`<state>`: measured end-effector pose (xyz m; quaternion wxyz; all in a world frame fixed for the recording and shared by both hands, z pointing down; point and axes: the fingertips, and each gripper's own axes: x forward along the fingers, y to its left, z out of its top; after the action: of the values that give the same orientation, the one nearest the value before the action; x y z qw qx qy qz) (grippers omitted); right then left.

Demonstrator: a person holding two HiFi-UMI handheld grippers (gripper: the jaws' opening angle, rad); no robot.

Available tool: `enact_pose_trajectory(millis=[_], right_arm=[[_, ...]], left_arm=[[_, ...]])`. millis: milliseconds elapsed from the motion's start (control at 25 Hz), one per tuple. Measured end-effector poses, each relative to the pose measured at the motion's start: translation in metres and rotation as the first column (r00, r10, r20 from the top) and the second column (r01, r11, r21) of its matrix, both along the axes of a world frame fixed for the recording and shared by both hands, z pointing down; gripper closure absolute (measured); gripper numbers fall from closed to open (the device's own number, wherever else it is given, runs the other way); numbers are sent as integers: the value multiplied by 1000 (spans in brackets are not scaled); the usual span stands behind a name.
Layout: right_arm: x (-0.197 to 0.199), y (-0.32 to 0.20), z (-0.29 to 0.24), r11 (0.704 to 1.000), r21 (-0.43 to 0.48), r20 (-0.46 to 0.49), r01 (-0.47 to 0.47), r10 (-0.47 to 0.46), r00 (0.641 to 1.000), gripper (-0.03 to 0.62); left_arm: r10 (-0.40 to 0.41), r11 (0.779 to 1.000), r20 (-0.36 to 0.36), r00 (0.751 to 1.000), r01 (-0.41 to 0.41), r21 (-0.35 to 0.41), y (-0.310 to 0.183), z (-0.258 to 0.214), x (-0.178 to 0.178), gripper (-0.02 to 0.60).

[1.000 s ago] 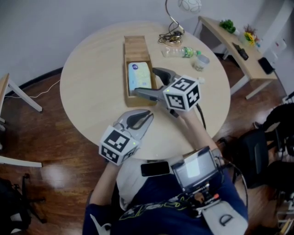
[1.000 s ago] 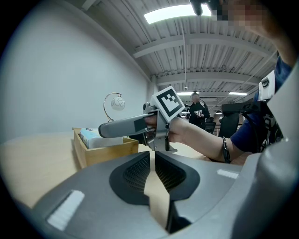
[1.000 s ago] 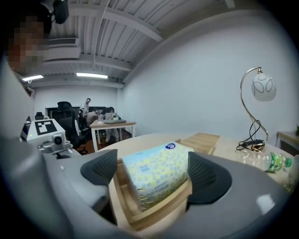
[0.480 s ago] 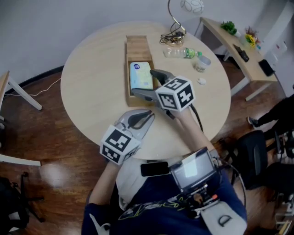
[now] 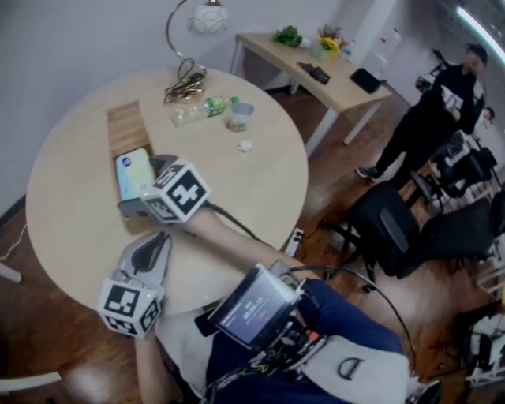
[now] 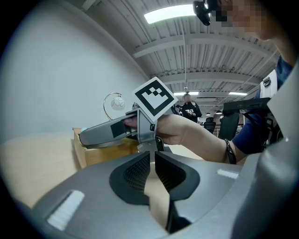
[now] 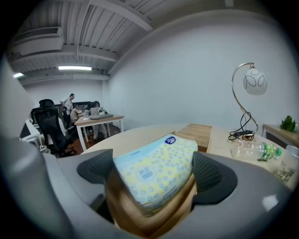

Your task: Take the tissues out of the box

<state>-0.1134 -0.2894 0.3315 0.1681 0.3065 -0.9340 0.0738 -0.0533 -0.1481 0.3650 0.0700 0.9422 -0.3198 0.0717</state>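
Left half of the head view: a big round table (image 5: 260, 181). Upper left on it, a long wooden box (image 5: 125, 126). At the near end of the box, a tissue pack (image 5: 132, 175), pale blue and yellow with small dots.

Right gripper (image 7: 153, 179) clamped on the tissue pack: one dark pad (image 7: 96, 172) pressed on its left side, the other on its right side. Pack tilted, far end higher, just over the brown wood of the box. Hard to tell whether touching the box floor or not.

Left gripper (image 6: 151, 158) low in the head view, below the right one, near the table edge and apart from the box. Fingers shut together, only a thin line between the pads, nothing held.

Top of the table: a lamp (image 5: 207, 17) with a round white shade, a bunch of cords (image 5: 183, 88) at its foot, a clear bottle (image 5: 201, 109) lying on its side, and a cup (image 5: 241, 116) just beside it.

Past the table, top middle, a long desk (image 5: 331, 83). Far right, a person (image 5: 438, 110) in dark clothes, standing, with black chairs (image 5: 387, 229) lower down.
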Motion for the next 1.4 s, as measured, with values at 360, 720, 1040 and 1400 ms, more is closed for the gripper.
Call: enact_pose_trajectory(millis=[360, 720, 1040, 1400], right_arm=[[22, 8, 19, 1000, -14, -68, -3, 2, 998, 91], [33, 8, 21, 999, 34, -74, 24, -21, 997, 189], [40, 13, 22, 996, 66, -87, 53, -47, 995, 212], [36, 18, 19, 993, 93, -97, 72, -63, 993, 226]], left_arm=[[0, 1000, -10, 1000, 0, 15, 4, 5, 19, 545], [2, 1000, -11, 1000, -2, 20, 0, 7, 22, 545], [12, 1000, -16, 1000, -12, 22, 1, 8, 28, 545], [4, 1000, -11, 1000, -4, 21, 4, 7, 24, 545]])
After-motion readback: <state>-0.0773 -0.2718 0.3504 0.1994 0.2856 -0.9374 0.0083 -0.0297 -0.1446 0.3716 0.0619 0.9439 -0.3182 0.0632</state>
